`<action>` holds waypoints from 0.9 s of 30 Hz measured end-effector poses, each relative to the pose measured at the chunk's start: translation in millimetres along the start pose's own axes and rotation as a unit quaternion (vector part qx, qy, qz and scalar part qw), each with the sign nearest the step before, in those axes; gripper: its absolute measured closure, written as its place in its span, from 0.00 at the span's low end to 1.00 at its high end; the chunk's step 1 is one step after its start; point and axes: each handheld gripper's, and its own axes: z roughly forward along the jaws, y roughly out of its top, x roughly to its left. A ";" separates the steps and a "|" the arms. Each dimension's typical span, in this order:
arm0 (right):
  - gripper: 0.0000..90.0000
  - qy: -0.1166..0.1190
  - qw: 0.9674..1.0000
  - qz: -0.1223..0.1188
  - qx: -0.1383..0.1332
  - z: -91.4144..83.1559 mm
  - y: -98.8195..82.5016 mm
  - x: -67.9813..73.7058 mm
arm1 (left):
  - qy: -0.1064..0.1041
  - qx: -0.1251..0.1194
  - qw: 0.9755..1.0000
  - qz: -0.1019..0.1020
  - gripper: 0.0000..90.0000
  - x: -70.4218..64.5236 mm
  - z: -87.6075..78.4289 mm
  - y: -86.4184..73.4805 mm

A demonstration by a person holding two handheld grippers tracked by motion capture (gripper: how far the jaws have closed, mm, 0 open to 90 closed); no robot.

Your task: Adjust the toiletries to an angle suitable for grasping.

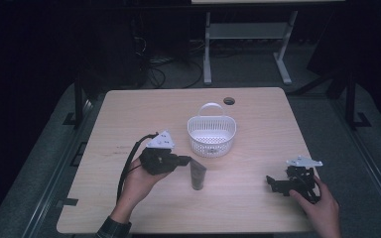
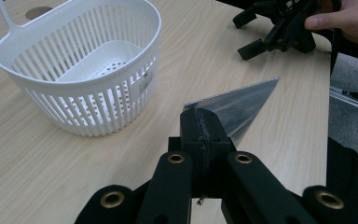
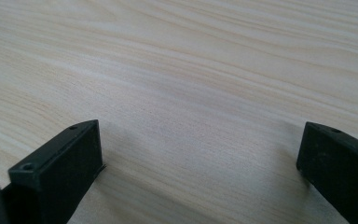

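A dark, shiny flat pouch (image 1: 197, 176) hangs just above the table, below the white slatted basket (image 1: 212, 132). My left gripper (image 1: 187, 160) is shut on the pouch's top edge. In the left gripper view the pouch (image 2: 244, 103) sticks out past the closed jaws of the left gripper (image 2: 201, 119), and the basket (image 2: 81, 74) stands to the left with nothing in it. My right gripper (image 1: 272, 183) rests low near the table's right side, open. In the right gripper view the right gripper (image 3: 200, 158) has its jaws wide apart with bare wood between them.
The light wooden table (image 1: 129, 114) has a round cable hole (image 1: 229, 101) at the back. The basket has a loop handle (image 1: 211, 106) on its far side. A white desk frame (image 1: 248, 34) and cables stand on the floor beyond. In the left gripper view the right gripper (image 2: 279, 28) lies at the far right.
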 end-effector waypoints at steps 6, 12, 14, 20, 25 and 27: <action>0.00 0.000 1.000 -0.001 0.000 0.0 0.0 -0.1 | 0.000 -0.001 1.000 -0.002 1.00 4.2 3.4 1.7; 0.00 0.000 1.000 0.000 0.000 -0.1 0.0 0.0 | -0.002 -0.001 1.000 -0.005 1.00 8.5 8.1 3.4; 0.00 0.000 1.000 0.000 0.000 -0.1 0.0 0.0 | -0.002 -0.001 1.000 -0.006 1.00 9.5 9.5 3.7; 0.00 0.000 1.000 0.000 0.000 -0.1 0.0 0.0 | -0.001 -0.001 1.000 -0.004 1.00 9.4 8.9 3.9; 0.00 0.000 1.000 0.000 0.000 -0.1 0.0 0.1 | 0.001 -0.011 1.000 -0.002 1.00 8.2 1.6 2.2; 0.00 -0.001 1.000 0.000 0.000 0.0 0.0 0.0 | 0.001 -0.012 1.000 -0.003 0.96 8.1 -1.1 1.7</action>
